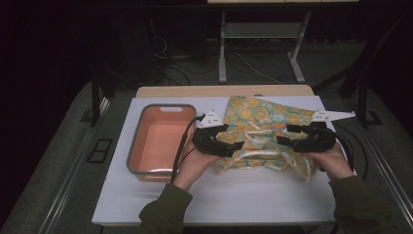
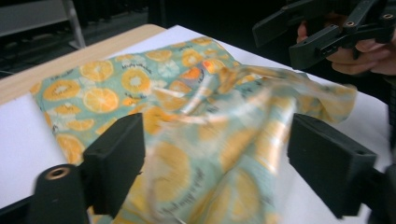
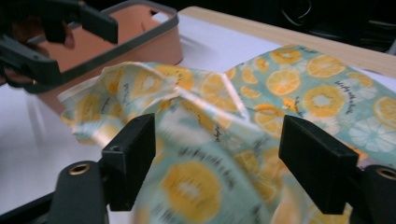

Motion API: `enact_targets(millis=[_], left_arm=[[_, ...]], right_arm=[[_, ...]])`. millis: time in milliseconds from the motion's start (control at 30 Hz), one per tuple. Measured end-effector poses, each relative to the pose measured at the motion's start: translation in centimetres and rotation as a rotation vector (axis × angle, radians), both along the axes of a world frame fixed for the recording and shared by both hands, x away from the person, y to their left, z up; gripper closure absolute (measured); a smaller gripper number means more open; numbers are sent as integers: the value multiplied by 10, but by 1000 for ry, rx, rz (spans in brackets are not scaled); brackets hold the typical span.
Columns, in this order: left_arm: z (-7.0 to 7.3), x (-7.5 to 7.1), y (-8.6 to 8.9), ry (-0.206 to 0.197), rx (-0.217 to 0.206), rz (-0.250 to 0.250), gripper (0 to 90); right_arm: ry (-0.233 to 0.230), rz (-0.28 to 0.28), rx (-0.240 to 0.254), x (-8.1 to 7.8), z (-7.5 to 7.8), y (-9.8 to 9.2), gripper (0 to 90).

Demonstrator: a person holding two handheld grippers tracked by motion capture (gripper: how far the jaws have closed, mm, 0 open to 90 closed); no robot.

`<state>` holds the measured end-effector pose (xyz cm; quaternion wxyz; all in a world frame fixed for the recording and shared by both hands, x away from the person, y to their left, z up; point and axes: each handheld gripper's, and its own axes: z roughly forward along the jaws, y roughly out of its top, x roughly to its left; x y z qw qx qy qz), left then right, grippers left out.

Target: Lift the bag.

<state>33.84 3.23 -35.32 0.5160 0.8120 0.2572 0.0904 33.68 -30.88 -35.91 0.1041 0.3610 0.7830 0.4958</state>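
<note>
A thin cloth (image 1: 263, 130) printed with orange slices on pale green lies rumpled on the white tabletop (image 1: 219, 195), its far half flat and its near half bunched up. My left gripper (image 1: 234, 146) hovers at the cloth's near left edge. In the left gripper view the gripper (image 2: 215, 154) stands open, with blurred cloth (image 2: 196, 140) loose between the black jaws. My right gripper (image 1: 285, 137) is at the near right edge. Its own view has the gripper (image 3: 217, 163) open too, over a raised fold of cloth (image 3: 205, 140) that the pads do not press.
An orange bin with a grey rim (image 1: 163, 108) stands empty left of the cloth, close to the left hand; its wall (image 3: 154, 46) is just behind the cloth's corner. A bare wooden strip (image 1: 224, 90) runs along the table's far edge. Cables trail from both grippers.
</note>
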Motion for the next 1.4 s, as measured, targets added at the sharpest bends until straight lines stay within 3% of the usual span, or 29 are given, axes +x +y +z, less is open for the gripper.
enact_targets(millis=[333, 700, 1033, 1300, 1400], left_arm=[[5, -28, 50, -35, -9, -16, 119], [-12, -51, 106, -9, 13, -1, 49], [-23, -62, 134, -14, 6, 31, 0], [-34, -67, 148, -23, -11, 45, 0], [-38, -66, 150, -25, 10, 46, 0]], right_arm=[[-28, 28, -2, -18, -9, 0, 217], [-40, 53, -23, -43, -23, -4, 188], [-58, 55, -26, -58, -31, -12, 174], [-49, 52, -31, -58, -39, -15, 174], [-48, 57, -33, -58, -40, -15, 174]])
